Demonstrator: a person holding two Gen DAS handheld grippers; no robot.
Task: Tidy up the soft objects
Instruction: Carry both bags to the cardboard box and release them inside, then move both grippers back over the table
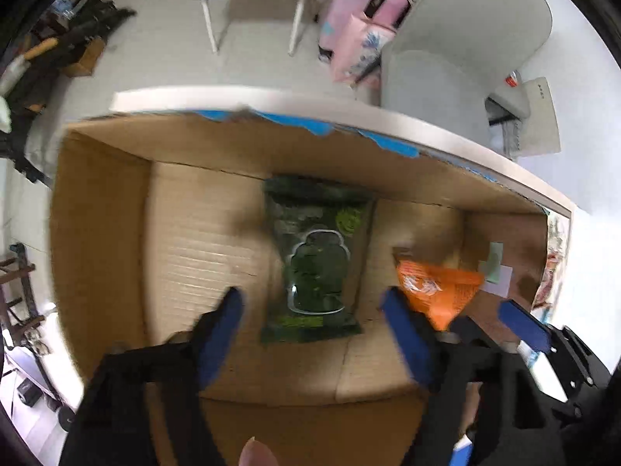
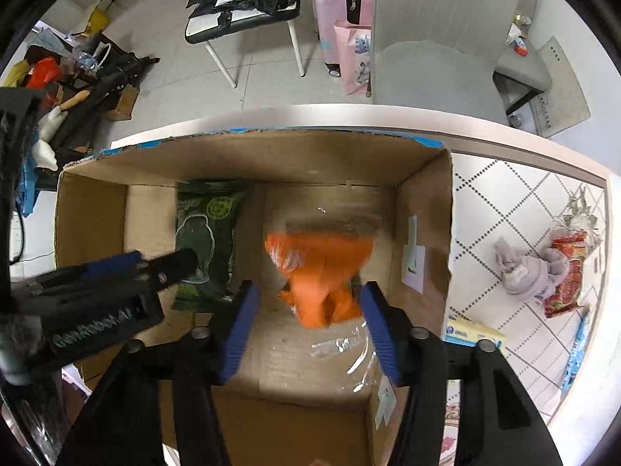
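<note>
A dark green snack packet (image 1: 316, 260) lies flat on the floor of an open cardboard box (image 1: 101, 209); it also shows in the right wrist view (image 2: 205, 240). My left gripper (image 1: 312, 322) is open and empty just above the packet's near end. An orange item in clear plastic wrap (image 2: 322, 275) is blurred inside the box between the fingers of my right gripper (image 2: 306, 322), which is open; it also shows in the left wrist view (image 1: 438, 283). I cannot tell whether it rests on the box floor.
The box (image 2: 423, 202) stands on a white table (image 2: 504, 209) with a diamond-pattern cloth. Right of the box lie a grey cloth bundle (image 2: 524, 268), a red packet (image 2: 566, 279) and a blue-and-yellow pack (image 2: 473, 334). A grey chair (image 2: 438, 66) stands beyond the table.
</note>
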